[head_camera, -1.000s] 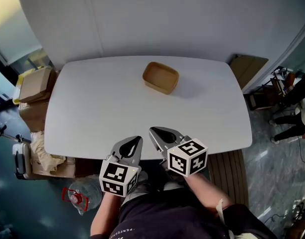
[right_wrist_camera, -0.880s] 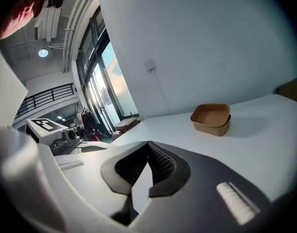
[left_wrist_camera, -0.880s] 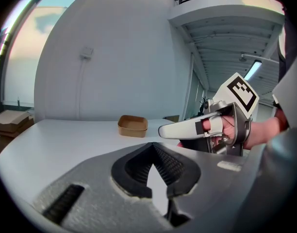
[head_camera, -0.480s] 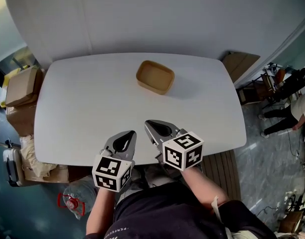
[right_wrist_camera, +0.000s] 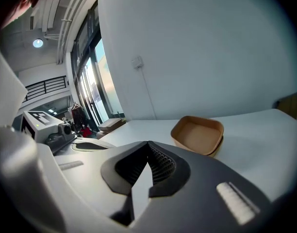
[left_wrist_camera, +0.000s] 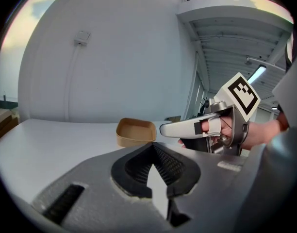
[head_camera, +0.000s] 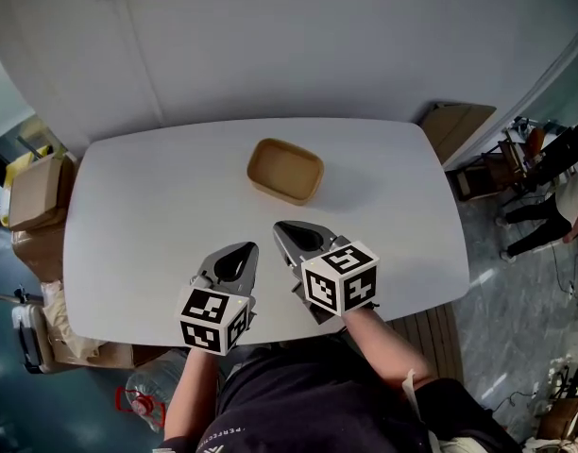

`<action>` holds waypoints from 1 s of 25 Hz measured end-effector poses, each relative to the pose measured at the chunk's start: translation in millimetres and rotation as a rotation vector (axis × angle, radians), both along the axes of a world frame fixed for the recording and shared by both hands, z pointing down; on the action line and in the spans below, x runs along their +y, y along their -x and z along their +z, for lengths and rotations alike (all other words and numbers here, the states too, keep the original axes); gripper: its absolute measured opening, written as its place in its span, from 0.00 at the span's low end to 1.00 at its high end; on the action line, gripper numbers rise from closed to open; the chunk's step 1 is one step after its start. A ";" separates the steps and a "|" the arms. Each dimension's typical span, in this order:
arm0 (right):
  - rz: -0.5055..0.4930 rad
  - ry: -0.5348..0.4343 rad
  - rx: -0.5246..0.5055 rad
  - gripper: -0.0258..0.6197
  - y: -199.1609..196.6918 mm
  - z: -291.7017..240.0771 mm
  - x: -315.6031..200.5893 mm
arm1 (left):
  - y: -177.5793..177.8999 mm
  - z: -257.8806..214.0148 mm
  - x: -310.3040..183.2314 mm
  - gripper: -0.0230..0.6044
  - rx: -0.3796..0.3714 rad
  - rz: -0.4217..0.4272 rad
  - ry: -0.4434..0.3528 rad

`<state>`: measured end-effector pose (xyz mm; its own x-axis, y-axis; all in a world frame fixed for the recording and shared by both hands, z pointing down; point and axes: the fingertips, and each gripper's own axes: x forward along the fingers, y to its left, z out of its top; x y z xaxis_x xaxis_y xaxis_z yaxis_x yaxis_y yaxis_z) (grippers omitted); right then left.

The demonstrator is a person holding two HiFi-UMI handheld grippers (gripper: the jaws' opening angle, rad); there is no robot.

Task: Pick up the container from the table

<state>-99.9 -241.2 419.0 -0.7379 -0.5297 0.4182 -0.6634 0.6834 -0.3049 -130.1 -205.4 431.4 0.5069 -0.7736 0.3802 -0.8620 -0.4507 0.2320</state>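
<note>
Container (head_camera: 285, 171) lay ahead of both jaw pairs, each closed on nothing; right gripper (head_camera: 283, 227) was nearer than left gripper (head_camera: 248, 249).

White print on the dark shirt (head_camera: 270, 406) reads partly "PERFEC"; the rest is cut off

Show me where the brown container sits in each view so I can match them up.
Head view: container on the white table, just above the picture's centre.
Left gripper view: container left of centre, a little below mid height.
Right gripper view: container right of centre, a little below mid height.
Shared landmark: the white table under it, with the pale wall behind.
</note>
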 end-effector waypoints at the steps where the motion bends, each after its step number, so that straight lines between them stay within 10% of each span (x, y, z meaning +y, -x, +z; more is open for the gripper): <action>1: 0.008 -0.002 0.014 0.03 -4.6 2.1 -7.4 | -2.7 1.6 -7.1 0.03 -0.002 0.005 0.006; 25: -0.099 -0.124 0.335 0.04 -24.7 60.8 -94.7 | -24.0 45.4 -84.2 0.05 -0.022 0.073 0.160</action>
<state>-75.2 -335.9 479.9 -0.6214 -0.5241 0.5824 -0.6411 0.7674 0.0065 -106.1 -289.6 476.9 0.5500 -0.6634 0.5073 -0.8338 -0.4713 0.2875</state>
